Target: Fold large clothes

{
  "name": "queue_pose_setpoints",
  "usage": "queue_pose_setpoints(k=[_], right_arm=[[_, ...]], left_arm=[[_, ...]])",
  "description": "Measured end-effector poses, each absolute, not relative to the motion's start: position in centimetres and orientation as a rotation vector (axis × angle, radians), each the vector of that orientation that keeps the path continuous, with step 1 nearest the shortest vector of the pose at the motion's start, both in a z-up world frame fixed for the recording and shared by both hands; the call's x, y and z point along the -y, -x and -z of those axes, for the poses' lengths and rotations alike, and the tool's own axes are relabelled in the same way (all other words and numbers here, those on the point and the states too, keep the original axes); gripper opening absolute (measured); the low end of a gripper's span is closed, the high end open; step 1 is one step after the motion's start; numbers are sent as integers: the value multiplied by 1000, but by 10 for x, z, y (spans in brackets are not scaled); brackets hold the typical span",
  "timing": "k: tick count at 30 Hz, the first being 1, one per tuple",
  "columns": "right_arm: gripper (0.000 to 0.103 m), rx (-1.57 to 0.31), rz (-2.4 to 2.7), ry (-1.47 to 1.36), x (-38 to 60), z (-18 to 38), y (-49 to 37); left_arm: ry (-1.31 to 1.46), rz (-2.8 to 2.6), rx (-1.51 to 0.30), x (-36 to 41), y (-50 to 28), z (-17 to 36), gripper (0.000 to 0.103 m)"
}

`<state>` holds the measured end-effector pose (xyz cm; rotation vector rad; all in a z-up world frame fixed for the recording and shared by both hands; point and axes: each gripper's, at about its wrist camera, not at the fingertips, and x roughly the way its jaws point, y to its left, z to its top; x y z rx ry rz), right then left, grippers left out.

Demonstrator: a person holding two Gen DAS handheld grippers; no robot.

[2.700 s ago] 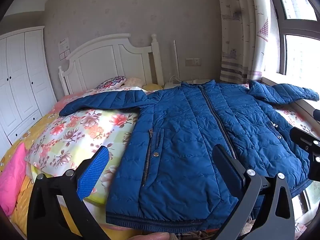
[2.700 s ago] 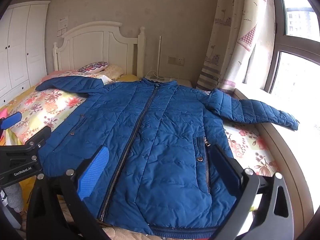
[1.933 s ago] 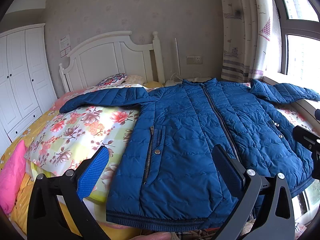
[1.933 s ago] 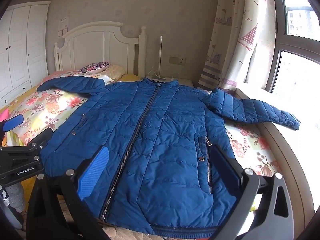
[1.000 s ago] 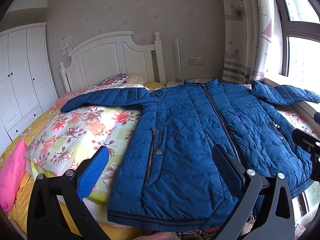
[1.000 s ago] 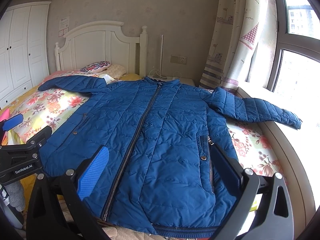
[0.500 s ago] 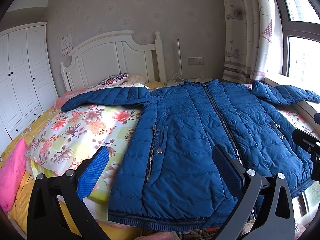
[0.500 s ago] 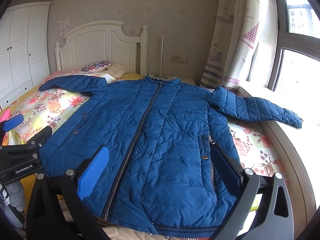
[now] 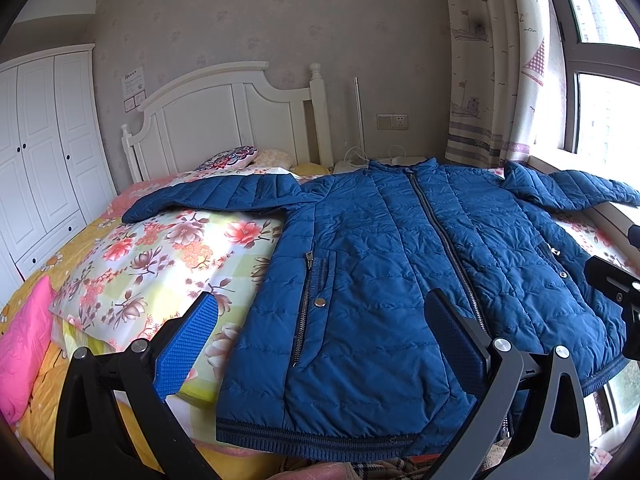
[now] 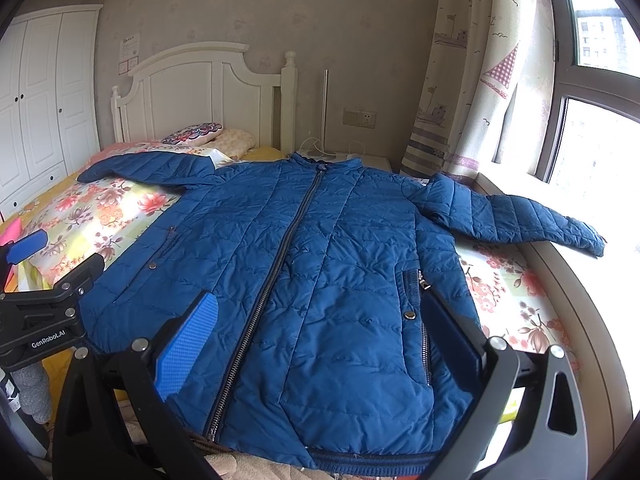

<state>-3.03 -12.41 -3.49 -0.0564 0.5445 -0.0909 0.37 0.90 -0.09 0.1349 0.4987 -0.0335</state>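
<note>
A large blue quilted jacket (image 9: 400, 264) lies flat and zipped on the bed, front up, collar toward the headboard, both sleeves spread out to the sides; it also shows in the right wrist view (image 10: 320, 272). My left gripper (image 9: 320, 340) is open and empty, hovering above the jacket's hem near its left pocket. My right gripper (image 10: 316, 336) is open and empty, hovering above the hem near the zipper. The left gripper's body (image 10: 44, 312) shows at the left edge of the right wrist view.
The bed has a floral quilt (image 9: 160, 256) and a pink pillow (image 9: 24, 344) to the left. A white headboard (image 9: 224, 120) stands behind, a white wardrobe (image 9: 44, 148) at far left. A curtain (image 10: 472, 80) and window sill (image 10: 560, 264) bound the right side.
Both grippers have drifted slightly forward and stayed open. The jacket has not moved.
</note>
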Motion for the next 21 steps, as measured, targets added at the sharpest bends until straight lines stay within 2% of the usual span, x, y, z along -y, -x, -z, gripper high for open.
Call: queue_pose_setpoints(k=[21], right_arm=[[100,-570,84,16,146,49,15]], left_arm=[[-103,108,-563,-7,-27,19,99]])
